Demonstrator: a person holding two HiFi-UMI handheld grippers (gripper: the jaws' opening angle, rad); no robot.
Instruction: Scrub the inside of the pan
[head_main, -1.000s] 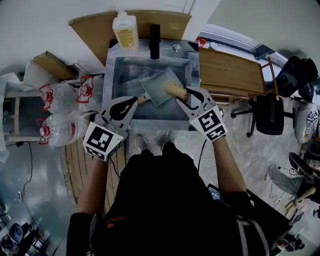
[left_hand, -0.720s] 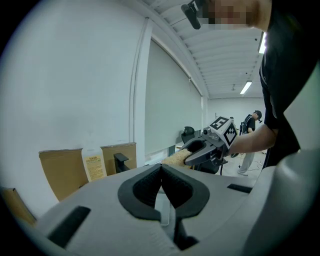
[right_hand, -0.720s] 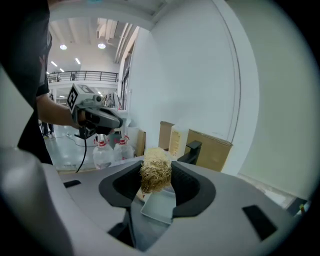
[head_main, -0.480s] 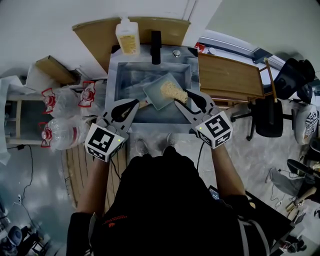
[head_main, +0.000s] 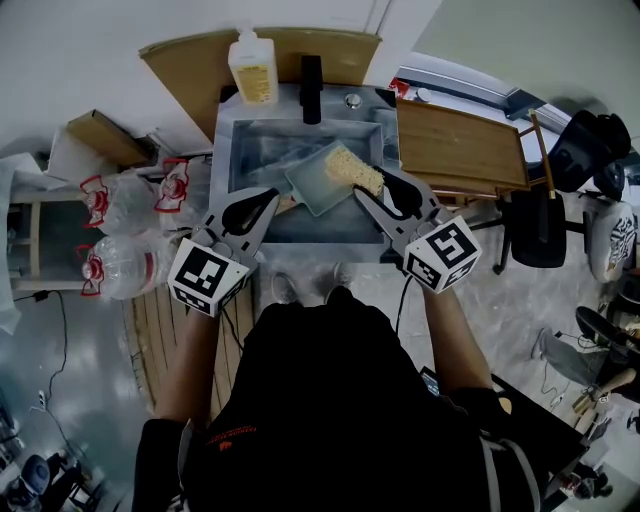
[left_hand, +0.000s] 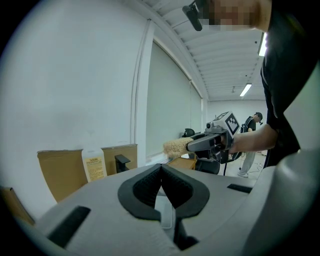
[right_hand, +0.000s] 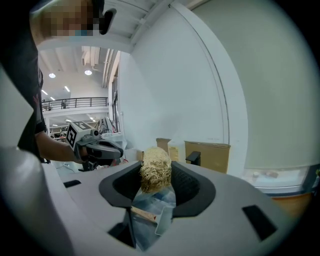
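Over the sink (head_main: 256, 150), the pan (head_main: 312, 186) sits tilted, its wooden handle clamped between the closed jaws of the left hand-held gripper (head_main: 272, 198); the right hand-held gripper (head_main: 376, 186) grips a straw-coloured fibrous scrubber (head_main: 352, 168) over the pan's far right corner, contact not confirmed; a soap bottle (head_main: 252, 66) and black tap (head_main: 311, 88) stand behind the sink.
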